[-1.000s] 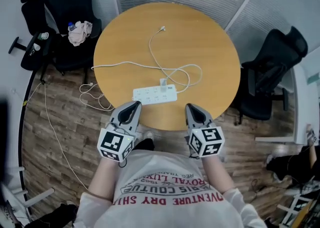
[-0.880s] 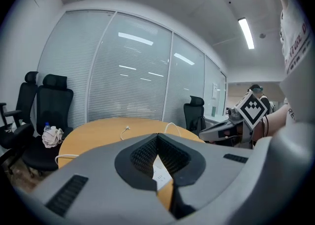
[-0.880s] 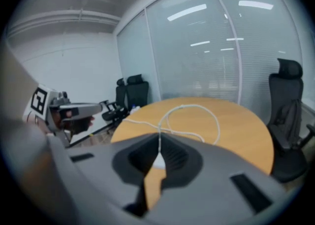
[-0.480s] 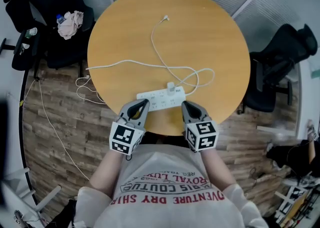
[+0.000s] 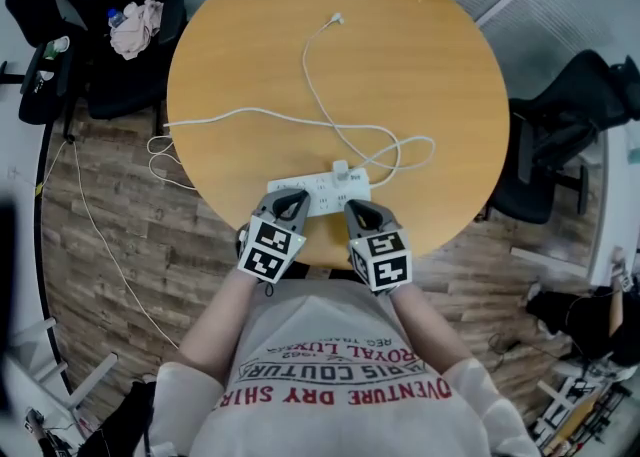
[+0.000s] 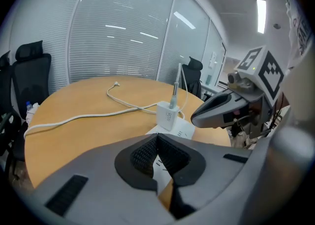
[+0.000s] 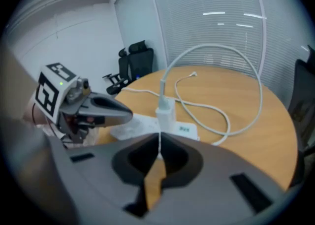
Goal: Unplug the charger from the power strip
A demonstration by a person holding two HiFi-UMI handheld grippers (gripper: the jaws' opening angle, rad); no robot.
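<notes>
The round, light-brown wooden table [image 5: 400, 65] fills the space ahead of both tongs, and both point down at its near edge.

The left tongs [image 5: 294, 201] and the right tongs [image 5: 354, 207], each grey and carrying a cube with square markers, lie side by side, just apart. Both pairs are closed tip to tip with nothing between them. The left gripper view shows its dark pads meeting in a point, and the right gripper view shows the same.

The long white plastic power strip [image 5: 330, 188] lies flat, directly beneath and just ahead of the tips. Its long axis runs crosswise to the way the tongs point. The left tongs hang over its left half and the right tongs come in at its right half. Whether either tip touches it I cannot tell.

The small white block-shaped charger [image 5: 341, 167] stands upright in the strip, a thin white cable [image 5: 318, 105] rising from its top and looping away across the table. It sits just beyond the right tongs, almost dead ahead in the right gripper view. From the left tongs it lies ahead and off to the right. So the right hand is the nearer one (and better lined up). Its tongs would have to open before they could take the charger, and the pull would go upward, along the charger's standing axis, with the left tongs well placed to press the strip down.
</notes>
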